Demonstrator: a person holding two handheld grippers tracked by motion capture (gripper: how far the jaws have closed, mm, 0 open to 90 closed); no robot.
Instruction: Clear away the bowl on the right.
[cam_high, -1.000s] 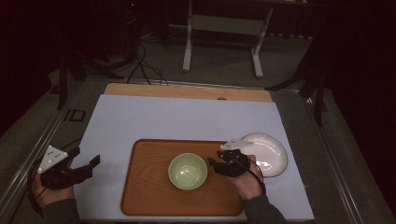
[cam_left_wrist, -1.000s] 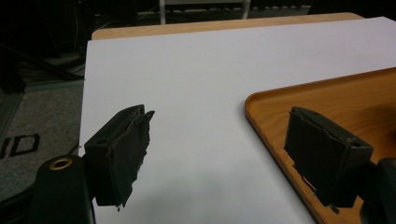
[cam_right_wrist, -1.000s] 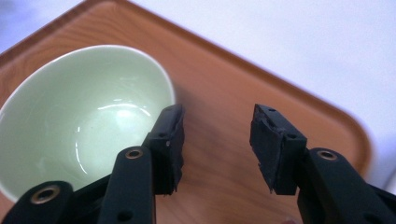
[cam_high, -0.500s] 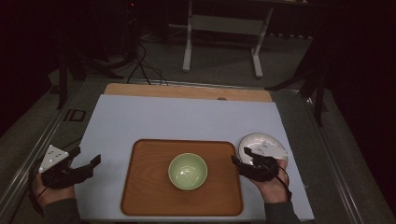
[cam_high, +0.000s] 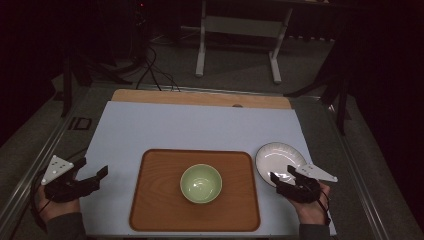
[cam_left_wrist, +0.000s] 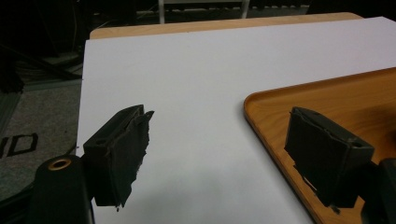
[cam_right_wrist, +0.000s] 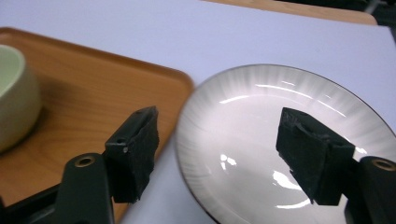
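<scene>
Here, my left tool (cam_high: 92, 176) hangs released over the white worktop (cam_high: 200, 127), just left of the wooden tray (cam_high: 150, 210). A green bowl (cam_high: 200, 183) sits mid-tray. My right tool (cam_high: 281, 176), also released, hovers over the white plate (cam_high: 275, 156) beside the tray.

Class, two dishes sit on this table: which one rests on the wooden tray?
The pale green bowl sits mid-tray on the wooden tray; the white ribbed plate lies off it, on the white mat beside the tray's right edge.
</scene>
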